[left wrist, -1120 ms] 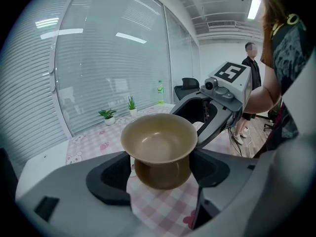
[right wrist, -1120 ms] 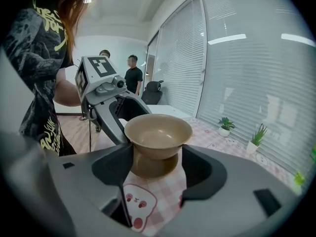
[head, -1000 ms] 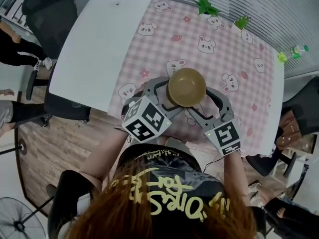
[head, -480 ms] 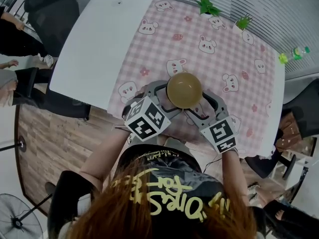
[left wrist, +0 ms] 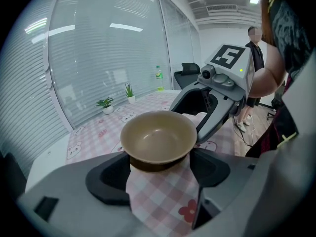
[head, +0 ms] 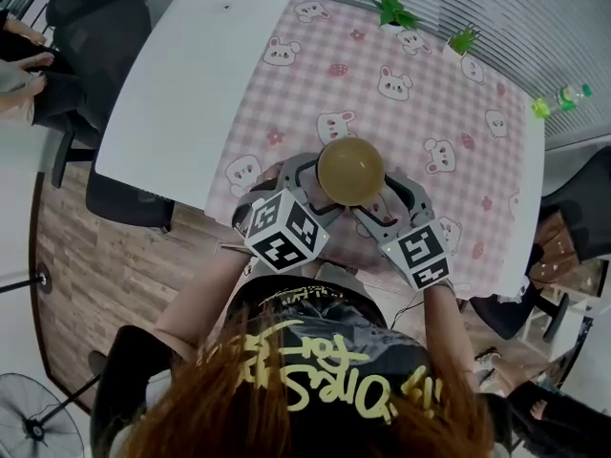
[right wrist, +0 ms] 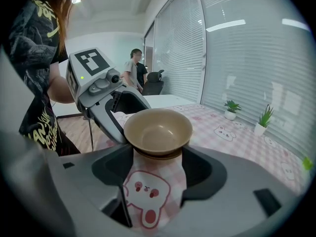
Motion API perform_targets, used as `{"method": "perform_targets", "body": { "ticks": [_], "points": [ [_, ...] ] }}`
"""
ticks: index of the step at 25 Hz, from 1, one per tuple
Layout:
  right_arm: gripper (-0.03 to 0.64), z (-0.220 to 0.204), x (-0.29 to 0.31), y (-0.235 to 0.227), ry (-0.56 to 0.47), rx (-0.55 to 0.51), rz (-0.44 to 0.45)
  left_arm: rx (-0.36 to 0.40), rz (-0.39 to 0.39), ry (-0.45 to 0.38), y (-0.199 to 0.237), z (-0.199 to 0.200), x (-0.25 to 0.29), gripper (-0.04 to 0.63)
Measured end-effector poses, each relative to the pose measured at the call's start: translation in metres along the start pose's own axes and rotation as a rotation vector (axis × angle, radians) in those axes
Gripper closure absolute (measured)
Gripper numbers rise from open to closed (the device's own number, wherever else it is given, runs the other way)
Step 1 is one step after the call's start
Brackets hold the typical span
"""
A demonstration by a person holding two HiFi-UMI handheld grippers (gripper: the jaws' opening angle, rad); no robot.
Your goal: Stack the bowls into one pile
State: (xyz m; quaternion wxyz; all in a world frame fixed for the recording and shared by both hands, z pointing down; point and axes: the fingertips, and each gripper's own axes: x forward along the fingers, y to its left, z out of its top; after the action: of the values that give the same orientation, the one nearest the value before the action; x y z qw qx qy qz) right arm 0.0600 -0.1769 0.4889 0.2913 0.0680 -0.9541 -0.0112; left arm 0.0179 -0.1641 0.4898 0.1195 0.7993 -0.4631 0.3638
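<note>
A tan bowl sits nested in a darker bowl on the pink checked cloth, near the table's front edge. My left gripper is open, its jaws spread to either side of the stack's base, and the pile stands at their far end. My right gripper is open too and faces the pile from the other side. No pad visibly presses on a bowl. Each gripper view shows the opposite gripper behind the stack: the right one and the left one.
Two small potted plants stand at the cloth's far edge, and a green bottle is beyond the right corner. The white table top lies bare at the left. Office chairs and standing people surround the table.
The stack has stayed in place. Both grippers have shifted only slightly, the right one drawing a little nearer to the bowls.
</note>
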Motion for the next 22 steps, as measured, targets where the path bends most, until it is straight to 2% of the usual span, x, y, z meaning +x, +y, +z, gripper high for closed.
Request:
{"method": "perform_targets", "body": {
  "ticks": [14,22],
  "points": [
    [0.305,-0.003,-0.001,0.001,-0.004,0.005,0.007,-0.011,0.038,0.035,0.001,-0.01,0.003,0.206],
    [0.305,-0.005,-0.003,0.004,-0.002,0.009,0.019,-0.065,0.029,0.02,-0.001,-0.016,0.0,0.202]
  ]
}}
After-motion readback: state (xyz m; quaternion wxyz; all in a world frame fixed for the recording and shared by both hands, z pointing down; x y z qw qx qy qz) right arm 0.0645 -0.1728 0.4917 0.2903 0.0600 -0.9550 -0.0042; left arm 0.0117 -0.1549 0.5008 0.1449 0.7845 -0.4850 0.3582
